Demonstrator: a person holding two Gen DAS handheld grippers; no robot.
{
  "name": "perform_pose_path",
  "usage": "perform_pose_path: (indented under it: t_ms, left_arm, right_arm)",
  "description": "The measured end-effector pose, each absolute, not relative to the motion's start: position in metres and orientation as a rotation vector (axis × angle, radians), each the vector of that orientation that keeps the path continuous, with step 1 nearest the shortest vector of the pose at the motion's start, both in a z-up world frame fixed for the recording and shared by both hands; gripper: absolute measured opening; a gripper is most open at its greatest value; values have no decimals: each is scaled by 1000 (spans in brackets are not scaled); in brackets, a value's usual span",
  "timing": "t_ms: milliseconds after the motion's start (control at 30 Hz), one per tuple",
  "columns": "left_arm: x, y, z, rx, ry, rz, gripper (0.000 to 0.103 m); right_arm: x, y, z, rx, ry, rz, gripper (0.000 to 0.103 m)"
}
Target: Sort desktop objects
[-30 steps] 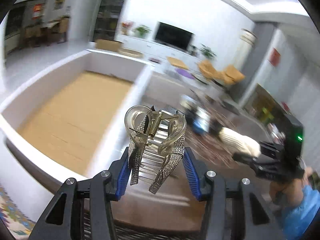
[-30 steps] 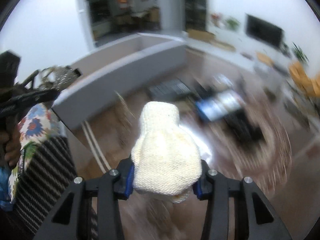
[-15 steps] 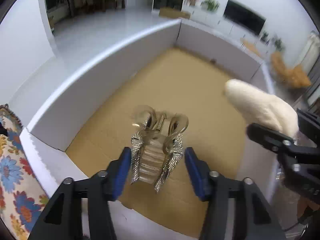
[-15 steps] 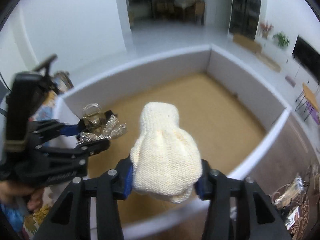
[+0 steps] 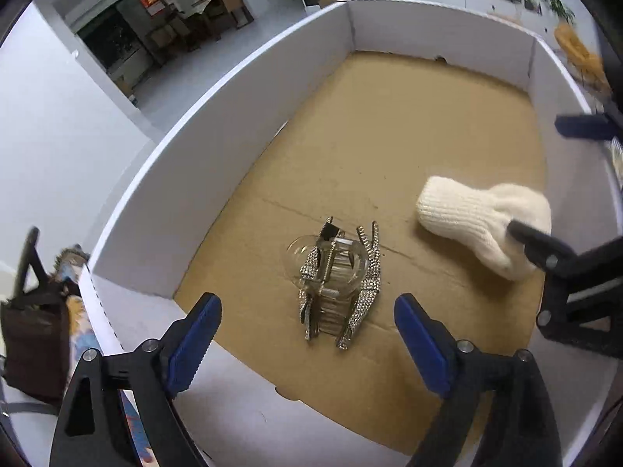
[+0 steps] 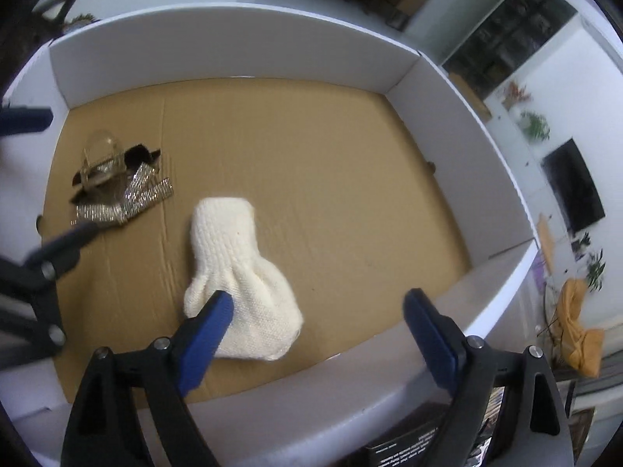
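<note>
1. both tongs spread, pinching nothing: left gripper (image 5: 307,330), right gripper (image 6: 319,327)
2. hair claw (image 5: 337,280) and knit mitten (image 6: 237,268) lie apart on the box (image 5: 218,116) floor
3. i'd judge the claw rigid, light, brittle, so take it across the body; mitten soft, squashy, pinch anywhere
4. box walls crowd low approaches; right blue pad overlaps the mitten edge

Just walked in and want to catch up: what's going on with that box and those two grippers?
A person is sorting items into a white cardboard box. The rhinestone hair claw and the cream knitted mitten both lie on the box's brown floor, apart from each other. The left gripper is open above the claw, and the right gripper is open over the mitten, so neither one holds anything.
</note>
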State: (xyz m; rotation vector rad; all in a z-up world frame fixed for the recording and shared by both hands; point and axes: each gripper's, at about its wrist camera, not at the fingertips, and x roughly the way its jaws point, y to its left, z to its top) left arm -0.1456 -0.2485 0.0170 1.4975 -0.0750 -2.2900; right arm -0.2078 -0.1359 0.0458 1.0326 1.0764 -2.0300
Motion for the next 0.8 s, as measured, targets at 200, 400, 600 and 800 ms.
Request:
perform_pose_path:
  t_ms: [200, 400, 600, 800]
  left_arm:
    - [-127, -253, 23, 1484, -24, -2342, 91]
    - [-116, -250, 26, 1457, -13, -2353, 91]
    - [-68, -253, 57, 1173, 164, -2477, 91]
    - [-26, -221, 108, 926, 282, -2716, 92]
  right_arm:
    - [-192, -117, 46, 1011, 1021, -2051, 91]
    - [-182, -104, 45, 1018, 992, -2061, 91]
    - [-187, -79, 89, 889, 784, -2220, 103]
    - [-167, 11, 144, 727, 472, -2377, 103]
